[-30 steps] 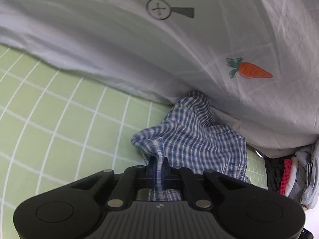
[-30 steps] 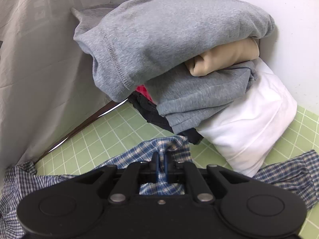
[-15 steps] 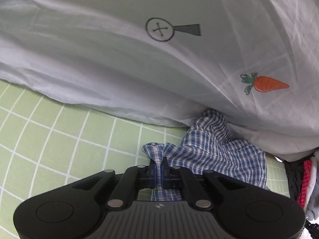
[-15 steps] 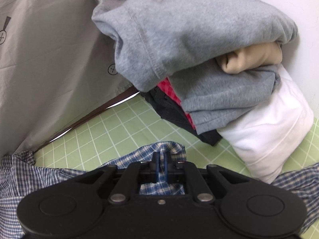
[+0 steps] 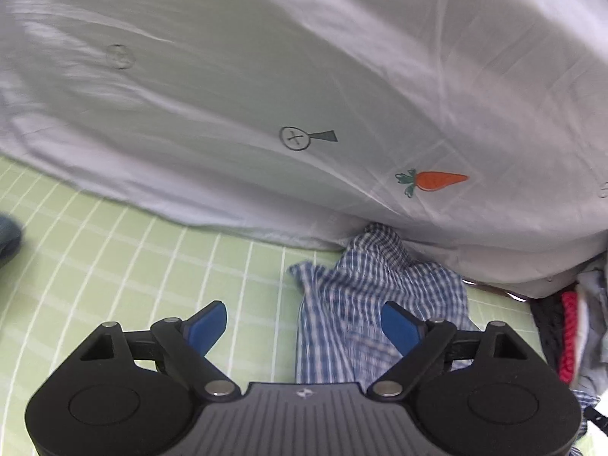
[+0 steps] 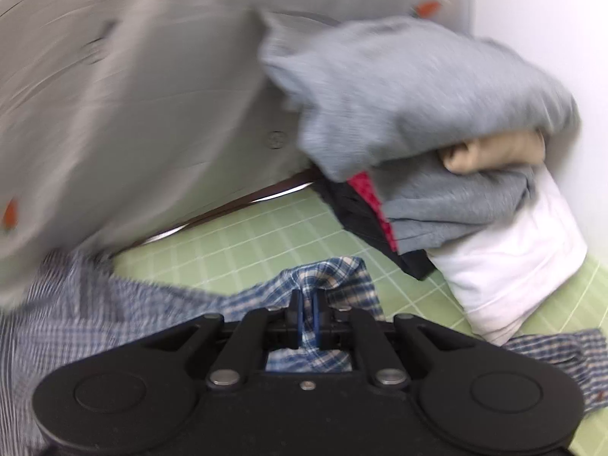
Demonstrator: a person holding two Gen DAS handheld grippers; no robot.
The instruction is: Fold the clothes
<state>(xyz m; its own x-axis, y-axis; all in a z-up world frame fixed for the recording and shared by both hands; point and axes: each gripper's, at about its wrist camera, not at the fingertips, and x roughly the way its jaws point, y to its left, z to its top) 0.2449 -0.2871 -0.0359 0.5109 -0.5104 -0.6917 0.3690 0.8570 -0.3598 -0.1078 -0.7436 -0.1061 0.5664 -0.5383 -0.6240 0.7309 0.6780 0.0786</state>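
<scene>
A blue and white checked shirt (image 5: 364, 296) lies crumpled on the green grid mat (image 5: 133, 266), its far end against the hanging grey sheet. My left gripper (image 5: 304, 323) is open, blue pads wide apart; the shirt lies between them, held by neither. In the right wrist view my right gripper (image 6: 307, 321) is shut on a fold of the same checked shirt (image 6: 326, 277), which spreads left and right over the mat (image 6: 258, 239). That view is blurred by motion.
A grey sheet (image 5: 304, 76) printed with carrots hangs across the back. A pile of clothes (image 6: 437, 144) (grey, beige, red, black, white) stands at the right against the white wall (image 6: 551, 19). A dark object (image 5: 7, 235) shows at the left edge.
My left gripper has opened and let go of the checked shirt, and pulled back a little. My right gripper stays shut on the shirt and is moving; its view has shifted.
</scene>
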